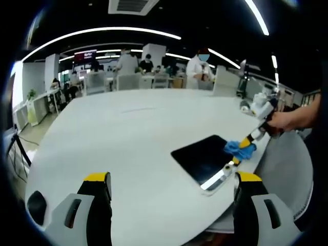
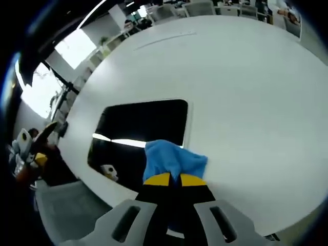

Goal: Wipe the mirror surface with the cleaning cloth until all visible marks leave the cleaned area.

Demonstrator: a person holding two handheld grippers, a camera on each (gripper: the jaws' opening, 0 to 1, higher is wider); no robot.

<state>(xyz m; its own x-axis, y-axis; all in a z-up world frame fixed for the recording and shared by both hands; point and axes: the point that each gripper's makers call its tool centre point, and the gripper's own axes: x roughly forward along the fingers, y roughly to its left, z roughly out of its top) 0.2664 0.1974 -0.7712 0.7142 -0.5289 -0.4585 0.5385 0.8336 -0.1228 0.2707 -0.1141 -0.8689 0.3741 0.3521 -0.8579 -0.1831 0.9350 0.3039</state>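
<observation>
In the left gripper view, the left tongs (image 1: 171, 179) rise from the bottom of the frame with yellow tips. Their two jaws stand wide apart and hold nothing. They hang over the big white round worktop (image 1: 133, 138).

The flat dark rectangular mirror (image 1: 205, 158) lies on the worktop at the lower right of this frame, near the worktop's edge. On the mirror's right end sits the small crumpled blue cleaning cloth (image 1: 241, 149). The right tongs (image 1: 248, 141) come in from the upper right, held by a person's hand (image 1: 287, 121), and they pinch the cloth. Far away at the top of the frame, people sit and stand at desks.

In the right gripper view, the right tongs (image 2: 170, 179) rise from the bottom middle. Their yellow tips are close together and clamped on the blue cloth (image 2: 171, 160). The cloth rests on the lower right corner of the mirror (image 2: 141, 128), which lies in the middle left of this frame. A bright strip of light shines across the dark glass. The white worktop (image 2: 246, 87) spreads across the right and top.
</observation>
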